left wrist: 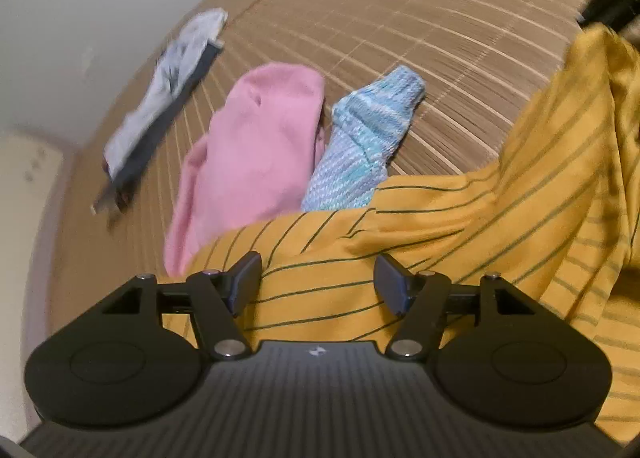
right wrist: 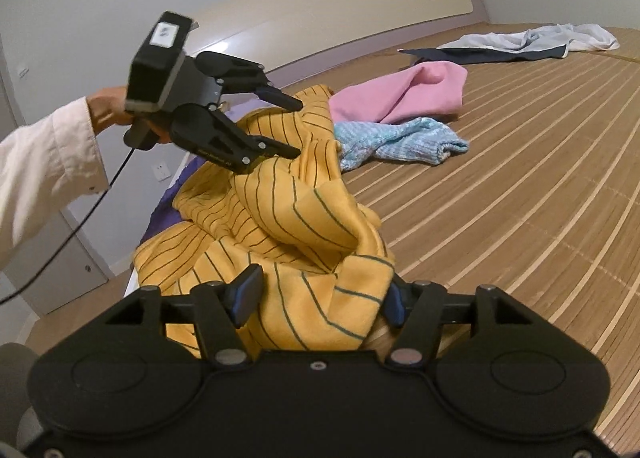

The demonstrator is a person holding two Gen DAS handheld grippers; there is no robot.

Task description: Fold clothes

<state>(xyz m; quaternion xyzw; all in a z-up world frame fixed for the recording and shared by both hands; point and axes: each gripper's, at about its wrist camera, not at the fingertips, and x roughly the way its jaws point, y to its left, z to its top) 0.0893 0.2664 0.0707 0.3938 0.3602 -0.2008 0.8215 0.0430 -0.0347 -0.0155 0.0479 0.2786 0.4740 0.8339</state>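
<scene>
Hovering spread-fingered over the bunched yellow striped shirt (right wrist: 280, 218) heaped at the mat (right wrist: 500, 218) edge, left gripper (right wrist: 294, 126) and right gripper (right wrist: 320, 294) both gape unclamped; grabbing several layers risks a tangled, crooked fold.

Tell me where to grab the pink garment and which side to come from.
Grip the pink garment at its loose lower edge nearest the blue knit, coming in low from the near side over the bare mat. It lies flat there, while its far end is rounded and bunched, probably harder to pinch. Both the left gripper and right gripper are open around the yellow striped shirt.
</scene>
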